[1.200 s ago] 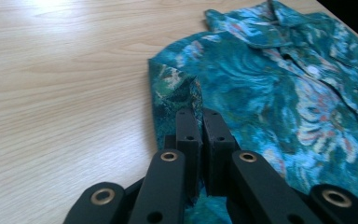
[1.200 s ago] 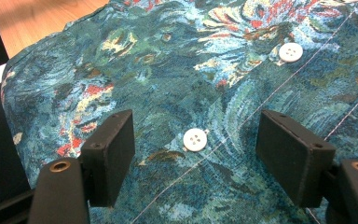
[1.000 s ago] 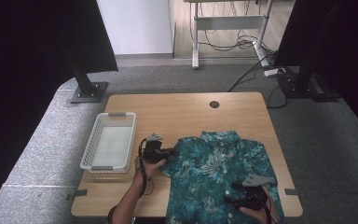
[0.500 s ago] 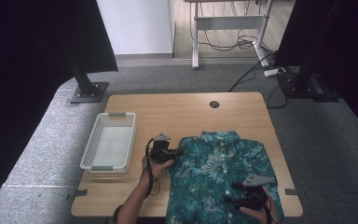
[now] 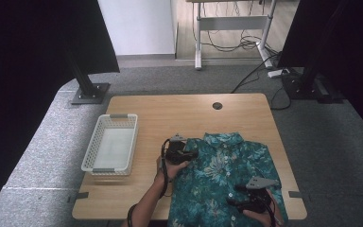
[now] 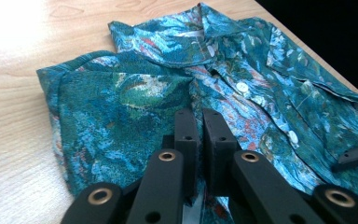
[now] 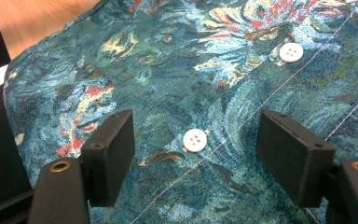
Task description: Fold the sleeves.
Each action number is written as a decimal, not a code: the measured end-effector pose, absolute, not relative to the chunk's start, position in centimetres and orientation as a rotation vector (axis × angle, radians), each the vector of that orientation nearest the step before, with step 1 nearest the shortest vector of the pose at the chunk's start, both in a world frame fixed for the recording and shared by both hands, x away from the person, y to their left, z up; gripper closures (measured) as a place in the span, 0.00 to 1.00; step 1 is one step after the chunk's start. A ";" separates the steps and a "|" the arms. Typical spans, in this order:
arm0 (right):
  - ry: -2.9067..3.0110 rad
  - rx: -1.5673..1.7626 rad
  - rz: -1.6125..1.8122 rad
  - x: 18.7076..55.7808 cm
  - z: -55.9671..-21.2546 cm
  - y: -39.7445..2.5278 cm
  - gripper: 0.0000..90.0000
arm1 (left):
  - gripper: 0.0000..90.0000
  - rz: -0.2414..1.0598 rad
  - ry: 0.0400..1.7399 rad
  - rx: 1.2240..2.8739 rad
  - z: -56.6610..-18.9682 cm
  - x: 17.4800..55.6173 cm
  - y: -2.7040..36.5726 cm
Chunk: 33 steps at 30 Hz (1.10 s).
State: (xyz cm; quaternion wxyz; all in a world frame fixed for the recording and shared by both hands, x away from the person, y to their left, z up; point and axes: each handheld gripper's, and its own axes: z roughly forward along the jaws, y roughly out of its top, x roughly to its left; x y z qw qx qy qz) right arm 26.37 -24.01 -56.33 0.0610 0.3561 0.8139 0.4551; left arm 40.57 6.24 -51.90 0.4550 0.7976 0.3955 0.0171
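Observation:
A teal floral short-sleeved shirt point(image 5: 227, 165) lies buttoned and collar-up on the right half of the wooden table point(image 5: 170, 113). My left gripper point(image 5: 191, 153) is at its left shoulder. In the left gripper view the jaws point(image 6: 199, 116) are pressed together low on the folded-in sleeve fabric point(image 6: 121, 107). My right gripper point(image 5: 234, 196) hovers over the shirt's lower front near the table's near edge. In the right gripper view it point(image 7: 198, 123) stands wide open just above the cloth point(image 7: 144, 60), with a white button point(image 7: 195, 140) between the jaws.
A white mesh basket point(image 5: 109, 117) stands on the table's left part, with nothing in it. A round cable hole point(image 5: 217, 105) sits at the far middle. Bare wood lies between basket and shirt. Black stands and cables are on the floor beyond.
My left gripper has moved right from the shirt's left edge, and the sleeve has come inward over the shirt body. The right gripper has stayed put.

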 end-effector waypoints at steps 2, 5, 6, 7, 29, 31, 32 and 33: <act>2.462 1.077 1.377 26.4 -56.3 -24.0 0.31 | 0.90 0.030 0.983 1.961 -52.1 40.6 6.1; 2.463 1.077 1.377 26.4 -56.3 -24.0 0.31 | 0.72 0.005 0.971 1.953 -52.2 40.6 6.1; 2.463 1.078 1.378 26.4 -56.3 -24.0 0.31 | 0.65 0.007 0.962 1.948 -52.0 40.4 6.3; 2.463 1.078 1.378 26.4 -56.3 -24.0 0.31 | 0.64 -0.001 0.952 1.937 -51.7 40.3 6.5; 2.460 1.082 1.377 26.4 -56.3 -24.0 0.31 | 0.48 0.047 0.926 2.047 -54.5 36.7 8.6; 2.460 1.082 1.376 26.4 -56.3 -24.0 0.31 | 0.46 0.058 0.937 2.054 -54.9 36.7 8.4; 2.460 1.082 1.376 26.4 -56.3 -24.0 0.31 | 0.45 0.060 0.935 2.050 -54.9 36.6 8.3; 2.460 1.081 1.376 26.4 -56.3 -24.0 0.31 | 0.44 0.061 0.934 2.051 -54.9 36.6 8.2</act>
